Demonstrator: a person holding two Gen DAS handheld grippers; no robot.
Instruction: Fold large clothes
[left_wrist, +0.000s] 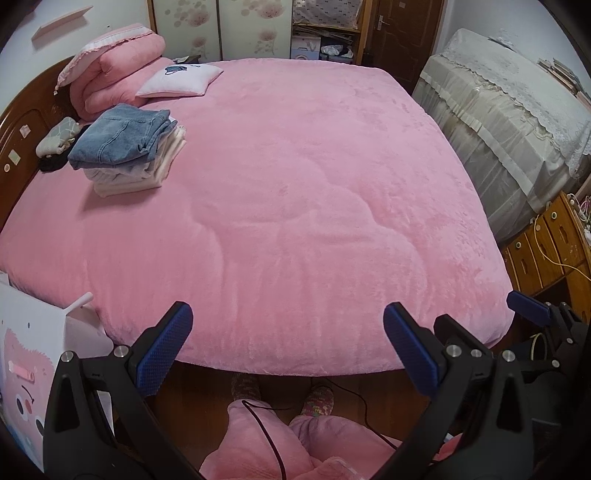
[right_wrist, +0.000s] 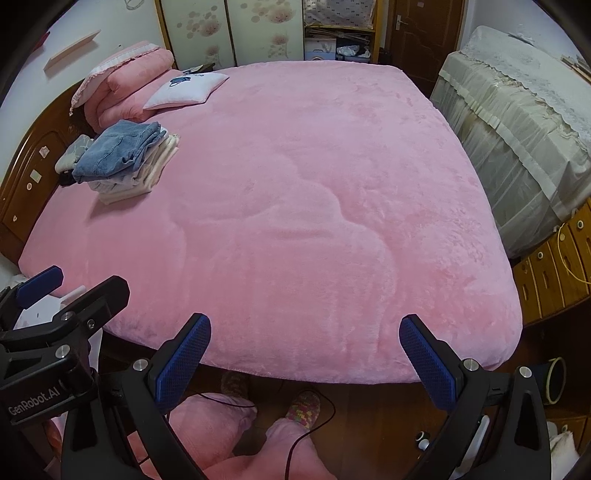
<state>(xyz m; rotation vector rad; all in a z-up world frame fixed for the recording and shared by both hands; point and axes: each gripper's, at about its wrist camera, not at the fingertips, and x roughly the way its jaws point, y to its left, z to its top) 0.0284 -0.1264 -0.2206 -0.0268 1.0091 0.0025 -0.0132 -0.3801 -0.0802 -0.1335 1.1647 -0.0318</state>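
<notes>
Pink plush covers the whole bed (left_wrist: 295, 192), and in the left wrist view its broad middle is bare: no garment lies spread out for folding. The only clothes in sight are a folded stack (left_wrist: 125, 147) near the headboard (left_wrist: 22, 129), jeans (left_wrist: 118, 136) on top and pale pieces beneath, just beside a pillow (left_wrist: 181, 81) and a rolled quilt (left_wrist: 114, 70). The left tool (left_wrist: 288, 354) hangs over the near edge of the bed with its blue pads spread wide and nothing between them. The right tool (left_wrist: 532, 314) shows at the right edge, only partly in view.

In the right wrist view the same stack (right_wrist: 125, 162) sits squared and neat at the far left of the bed (right_wrist: 314, 203), well apart from both tools. The right tool (right_wrist: 306, 358) is also wide open and empty, over the bed's near edge, above the person's slippers (right_wrist: 303, 404) on the floor. The left tool (right_wrist: 37, 284) appears at the left edge.

As a judgement: the folding shown here looks finished, since every visible garment is already stacked. Whether more clothes wait outside the views cannot be told; if so, fetching and spreading the next piece is what is left.
</notes>
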